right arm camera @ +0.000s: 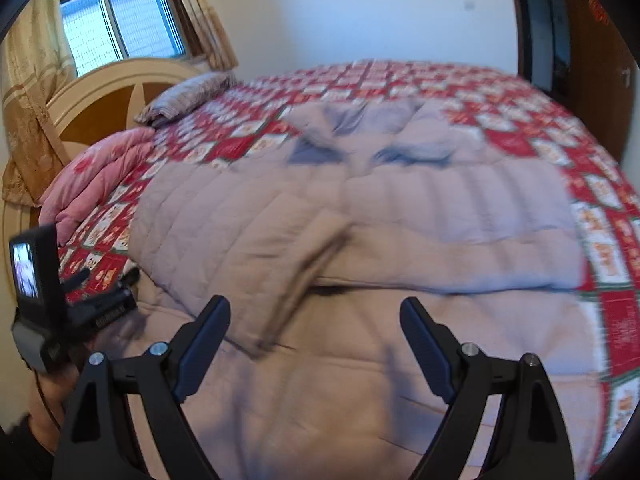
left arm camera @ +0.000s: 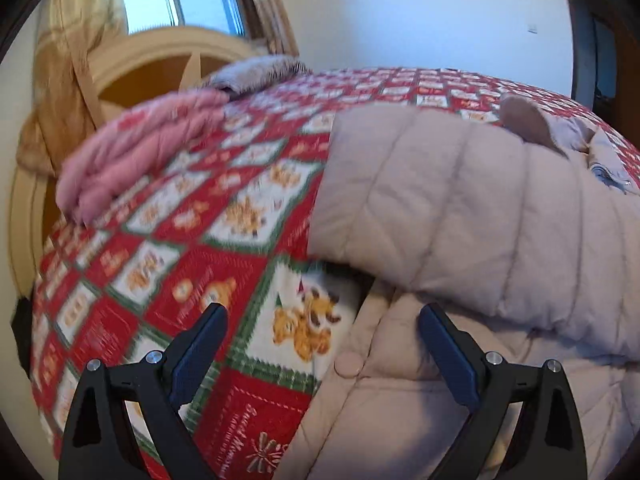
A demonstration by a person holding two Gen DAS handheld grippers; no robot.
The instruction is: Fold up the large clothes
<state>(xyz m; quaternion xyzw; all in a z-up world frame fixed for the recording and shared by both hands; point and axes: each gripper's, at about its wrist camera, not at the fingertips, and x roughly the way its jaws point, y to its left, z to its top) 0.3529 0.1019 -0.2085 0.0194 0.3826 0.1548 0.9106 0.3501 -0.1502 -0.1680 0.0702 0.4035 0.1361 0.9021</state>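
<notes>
Left gripper [left arm camera: 322, 330] jaws apart, holding nothing, over the coat's edge. Right gripper [right arm camera: 315, 322] also apart, empty, above the coat [right arm camera: 360, 240]: beige, quilted, puffy, lying flat on the red patterned bedspread [left arm camera: 224, 280], 1 sleeve [right arm camera: 304, 276] folded across the body.

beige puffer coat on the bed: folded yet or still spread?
Partly folded: the beige puffer coat has both sleeves laid across its body, the rest flat on the bedspread.

Motion blur smears the quilted coat [right arm camera: 360, 208] in the right wrist view, worst at its collar. The coat's hem runs off the bottom edge, and the coat hides the bedspread [right arm camera: 520, 92] beneath it.
</notes>
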